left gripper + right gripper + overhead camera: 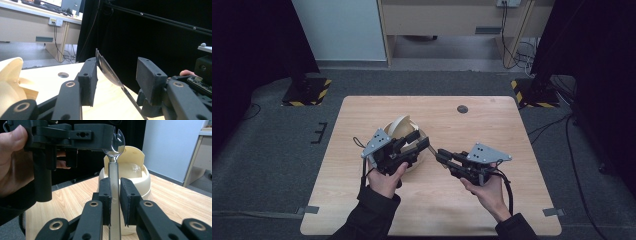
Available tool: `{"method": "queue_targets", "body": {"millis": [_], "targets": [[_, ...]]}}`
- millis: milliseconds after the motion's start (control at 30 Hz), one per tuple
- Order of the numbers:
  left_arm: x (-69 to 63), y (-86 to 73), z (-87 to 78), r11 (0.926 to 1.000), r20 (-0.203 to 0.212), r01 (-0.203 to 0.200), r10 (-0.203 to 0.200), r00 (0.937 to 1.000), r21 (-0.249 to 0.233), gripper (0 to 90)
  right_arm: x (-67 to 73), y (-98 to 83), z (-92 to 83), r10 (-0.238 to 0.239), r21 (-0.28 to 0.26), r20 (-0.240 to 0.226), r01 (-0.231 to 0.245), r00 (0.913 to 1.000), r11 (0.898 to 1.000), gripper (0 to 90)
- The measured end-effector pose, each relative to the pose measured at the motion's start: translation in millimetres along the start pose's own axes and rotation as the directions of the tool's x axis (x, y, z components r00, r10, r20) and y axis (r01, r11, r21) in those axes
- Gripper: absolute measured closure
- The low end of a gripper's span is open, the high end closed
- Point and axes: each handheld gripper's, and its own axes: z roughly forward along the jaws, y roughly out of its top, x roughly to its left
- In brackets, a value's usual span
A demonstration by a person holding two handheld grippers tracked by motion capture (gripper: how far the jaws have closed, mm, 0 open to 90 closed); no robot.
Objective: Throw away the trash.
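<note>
My right gripper (441, 154) is shut on the handle of a metal spoon (114, 175), seen edge-on between its pads. The spoon (110, 72) reaches across to my left gripper (422, 141), and its bowl lies between that gripper's jaws. The bowl rests against one pad while the other pad stands well apart, so the left gripper (117, 77) is open. A cream pot (399, 126) with its flip lid raised stands on the table, under and behind the left gripper. In the right gripper view the pot (135, 170) is just beyond the spoon's tip.
The wooden table (492, 125) has a small round hole (462, 109) near its far edge. Black stands with hazard-striped bases (307, 92) flank the far corners on grey carpet. A desk with cables (512, 45) stands behind.
</note>
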Motion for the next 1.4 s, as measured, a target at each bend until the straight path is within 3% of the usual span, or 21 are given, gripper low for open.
{"method": "queue_targets", "body": {"millis": [233, 333, 433, 467, 500, 567, 767, 1033, 1233, 1333, 1367, 1400], "targets": [[-1.1, -1.2, 3.0, 0.9991, -0.018, 0.027, -0.027, 0.9995, 0.032, 59.8, 1.1, -0.6, 0.9, -0.007, 0.009, -0.006, 0.007, 1.0000, 1.000, 80.1], [-1.8, -0.8, 2.3, 0.9987, -0.024, 0.035, -0.034, 0.9991, 0.036, 68.4, 1.5, -0.8, 1.4, -0.009, 0.008, -0.006, 0.009, 0.9999, 1.000, 80.0], [-3.7, -0.1, 1.0, 0.9983, -0.021, 0.047, -0.047, 0.9987, 0.035, 71.3, 1.8, -0.8, 1.7, -0.010, 0.007, -0.008, 0.010, 0.9999, 1.000, 80.0], [-3.7, -0.1, 1.0, 0.9983, -0.021, 0.047, -0.047, 0.9987, 0.035, 77.8, 1.8, -0.8, 1.7, -0.010, 0.007, -0.008, 0.010, 0.9999, 1.000, 80.0], [-4.9, 0.0, 0.8, 0.9983, -0.027, 0.043, -0.042, 0.9988, 0.038, 77.8, 2.1, -0.7, 2.0, -0.009, 0.008, -0.009, 0.009, 0.9999, 1.000, 84.8], [-5.5, -0.2, 1.4, 0.9984, -0.019, 0.036, -0.035, 0.9992, 0.044, 82.5, 2.7, -0.3, 1.8, -0.007, 0.005, -0.010, 0.007, 0.9999, 1.000, 83.7], [-3.4, -0.3, -0.9, 0.9988, -0.021, 0.014, -0.013, 0.9997, 0.046, 83.3, -1.3, -0.3, -0.5, 0.004, 0.000, -0.002, -0.004, 1.0000, 1.000, 82.0], [2.3, 4.7, -14.7, 0.9996, -0.001, -0.008, 0.008, 1.0000, 0.027, 83.2, -17.9, -5.8, -8.1, 0.049, 0.011, 0.066, -0.050, 0.9966, 0.999, 74.2], [10.0, 12.5, -30.9, 0.9996, -0.007, -0.028, 0.028, 0.9996, 0.003, 83.2, -36.7, -23.7, -11.6, 0.092, 0.054, 0.140, -0.101, 0.9859, 0.993, 66.1], [13.8, 16.0, -41.0, 0.9989, -0.002, -0.045, 0.045, 0.9990, -0.016, 83.2, -46.4, -33.1, -13.8, 0.114, 0.079, 0.180, -0.130, 0.9771, 0.988, 62.5], [15.9, 18.3, -47.7, 0.9980, -0.007, -0.059, 0.058, 0.9983, -0.025, 83.2, -52.5, -40.1, -15.7, 0.123, 0.101, 0.209, -0.146, 0.9701, 0.984, 60.9], [15.9, 18.3, -47.7, 0.9980, -0.007, -0.059, 0.058, 0.9983, -0.025, 83.2, -52.5, -40.1, -15.7, 0.123, 0.101, 0.209, -0.146, 0.9701, 0.984, 60.9]]}}
